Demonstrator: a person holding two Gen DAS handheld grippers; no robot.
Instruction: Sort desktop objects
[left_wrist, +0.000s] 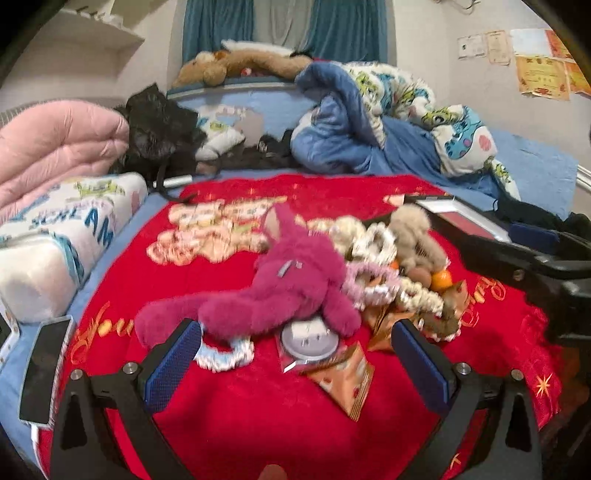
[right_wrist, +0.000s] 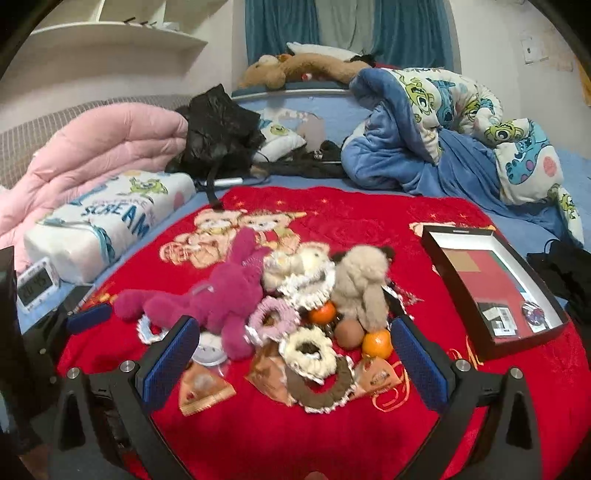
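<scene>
Both grippers hang spread wide and empty over the red blanket (right_wrist: 369, 424) on the bed. Just ahead of the left gripper (left_wrist: 295, 354) lies the magenta plush toy (left_wrist: 280, 288), its legs almost between the fingers. It looks light, soft and squashy; I'd pinch the thick torso. The oranges (right_wrist: 376, 343) ahead of the right gripper (right_wrist: 295, 350) would likely roll.
</scene>
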